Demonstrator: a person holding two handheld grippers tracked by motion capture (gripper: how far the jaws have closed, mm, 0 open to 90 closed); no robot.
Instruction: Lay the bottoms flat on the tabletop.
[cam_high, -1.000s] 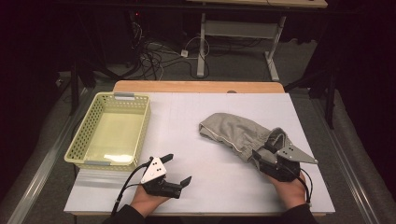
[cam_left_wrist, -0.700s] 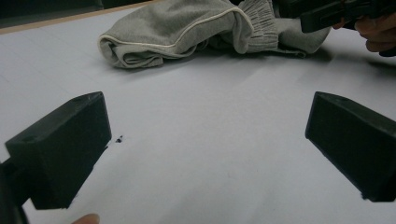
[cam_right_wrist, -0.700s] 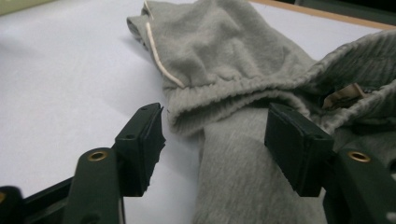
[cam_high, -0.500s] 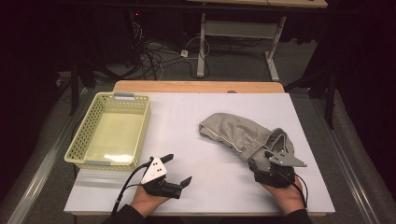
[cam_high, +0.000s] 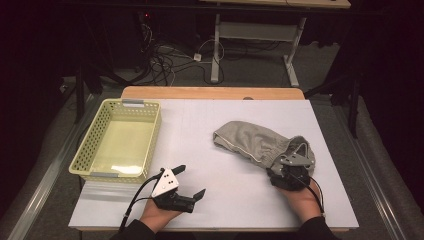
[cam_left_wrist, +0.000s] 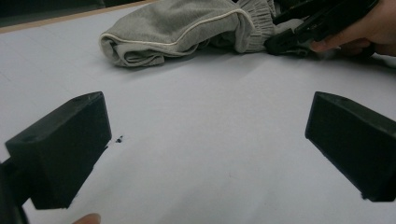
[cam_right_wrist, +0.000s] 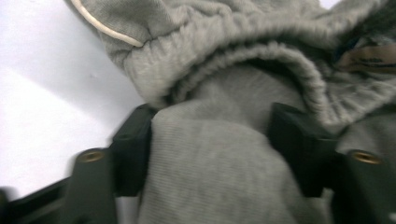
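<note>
A crumpled grey garment (cam_high: 250, 142) with a pale piped edge and an elastic band lies right of the table's middle. My right gripper (cam_high: 290, 164) is at its near right end. In the right gripper view (cam_right_wrist: 210, 149) a thick fold of the grey cloth (cam_right_wrist: 224, 70) fills the gap, and both black pads (cam_right_wrist: 133, 149) press into it. Those jaws have just been closing on the fold. My left gripper (cam_high: 191, 180) rests near the front edge, well left of the garment (cam_left_wrist: 177, 28). It stands open (cam_left_wrist: 205, 140) over bare white table.
A yellow plastic basket (cam_high: 82, 150) sits at the table's left side, with nothing in it that I can see. The white tabletop (cam_high: 200, 125) lies between basket and garment. Cables and table legs are on the floor behind.
The right gripper sank and shifted slightly left onto the garment's near end, where its grey plate now lies against the cloth. The left gripper stayed where it was.
</note>
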